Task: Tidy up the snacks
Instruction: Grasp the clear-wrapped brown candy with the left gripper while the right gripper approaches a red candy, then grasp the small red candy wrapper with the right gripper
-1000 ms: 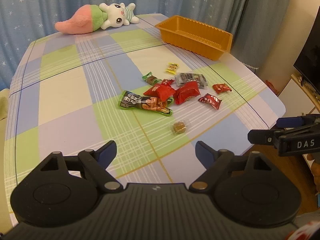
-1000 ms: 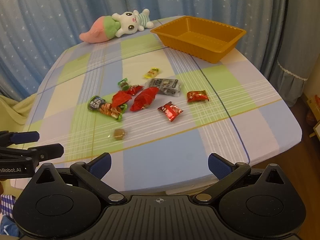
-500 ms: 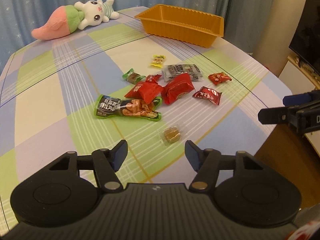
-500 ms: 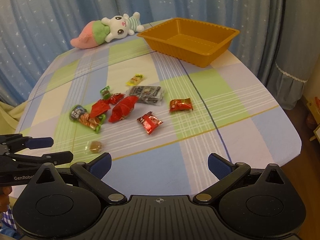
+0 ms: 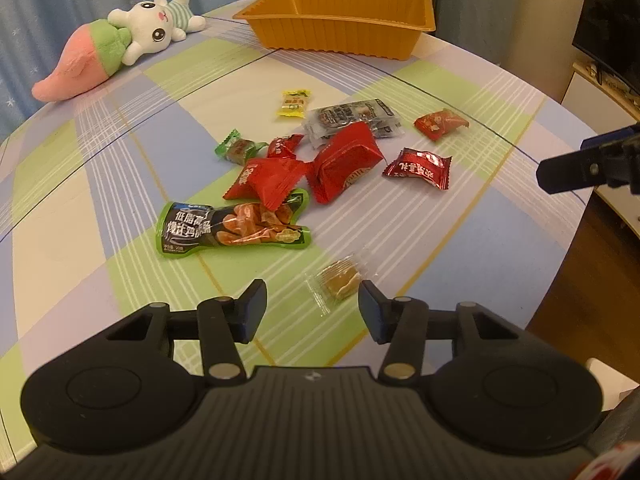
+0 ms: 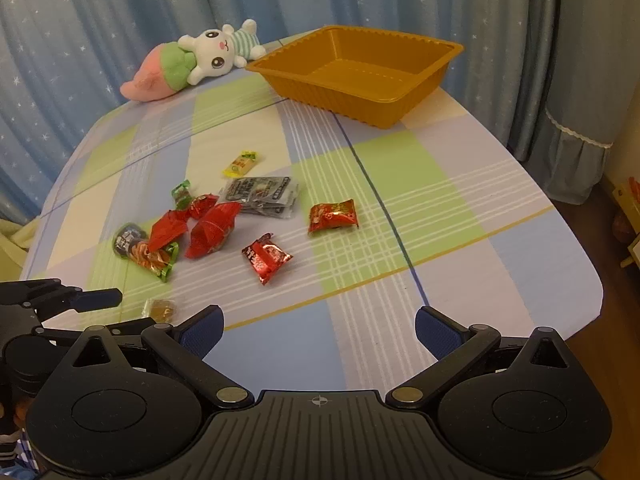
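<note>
In the left wrist view the left gripper (image 5: 312,306) fills the bottom of the frame, its jaws closing with a clear-wrapped brown candy (image 5: 340,279) just beyond the tips, lying mostly toward the right finger; the pads do not press on it. Above it, at the frame's centre, the snacks lie scattered on the checked tablecloth (image 5: 80,216): a long green pouch (image 5: 234,231), a red packet (image 5: 266,178) overlapping its upper edge, a bigger red packet (image 5: 344,162), a dark red foil sweet (image 5: 418,168), a grey sachet (image 5: 352,116), a yellow sweet (image 5: 294,103), a small green sweet (image 5: 236,148) and an orange-red packet (image 5: 440,123). The orange tray (image 5: 340,36) stands at the top centre, with nothing visible in it (only the rim and near wall show well here). A plush toy (image 5: 116,44) lies at upper left.

The right wrist view looks down into the tray (image 6: 360,76) and shows its floor bare. It also shows the left gripper from the side, at lower left, one blue-tipped finger (image 6: 98,299) just left of the candy (image 6: 161,309), something its own camera cannot give. The right gripper (image 6: 320,330) hangs with jaws wide apart over bare cloth at the near edge, nothing between them. In the left view only one of its fingers (image 5: 580,166) pokes in at the right edge.
</note>
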Tool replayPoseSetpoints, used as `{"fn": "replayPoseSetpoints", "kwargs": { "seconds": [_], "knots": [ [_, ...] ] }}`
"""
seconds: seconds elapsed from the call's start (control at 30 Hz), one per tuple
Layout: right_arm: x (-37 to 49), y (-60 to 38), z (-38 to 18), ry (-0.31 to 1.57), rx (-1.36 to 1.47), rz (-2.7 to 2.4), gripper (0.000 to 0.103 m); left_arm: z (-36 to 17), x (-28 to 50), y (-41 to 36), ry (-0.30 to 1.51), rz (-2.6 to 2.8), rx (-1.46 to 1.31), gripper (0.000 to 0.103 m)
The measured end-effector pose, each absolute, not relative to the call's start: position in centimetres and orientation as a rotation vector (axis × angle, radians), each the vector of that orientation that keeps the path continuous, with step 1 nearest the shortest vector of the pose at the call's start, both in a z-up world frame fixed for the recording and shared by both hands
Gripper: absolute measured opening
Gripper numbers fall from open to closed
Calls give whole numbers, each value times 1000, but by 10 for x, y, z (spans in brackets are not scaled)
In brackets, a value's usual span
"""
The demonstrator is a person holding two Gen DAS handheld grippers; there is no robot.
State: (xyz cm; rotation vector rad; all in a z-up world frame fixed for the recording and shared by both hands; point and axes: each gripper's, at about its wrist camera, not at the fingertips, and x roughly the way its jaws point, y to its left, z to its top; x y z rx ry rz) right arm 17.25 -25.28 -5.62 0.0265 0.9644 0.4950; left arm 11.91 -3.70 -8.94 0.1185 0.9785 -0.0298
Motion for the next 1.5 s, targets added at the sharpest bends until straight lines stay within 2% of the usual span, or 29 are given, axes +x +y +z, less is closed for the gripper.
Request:
{"fn": "replayPoseSetpoints", "kwargs": {
  "seconds": [0.33, 0.73, 1.0, 1.27, 1.5],
  "knots": [
    [180, -265, -55, 972, 38, 473, 102, -97, 134, -43, 988, -45, 139, 40],
    [185, -269, -56, 971, 35, 468, 102, -100, 143, -46, 1001, -83, 99, 20],
    [192, -258, -57, 951, -1, 516, 102, -97, 138, -40, 996, -50, 55, 19],
    [223, -247, -64, 872, -136, 656, 75, -82, 119, -7, 990, 92, -45, 19],
    [252, -234, -72, 814, -259, 806, 61, -71, 103, 19, 983, 228, -124, 19]
  ]
}}
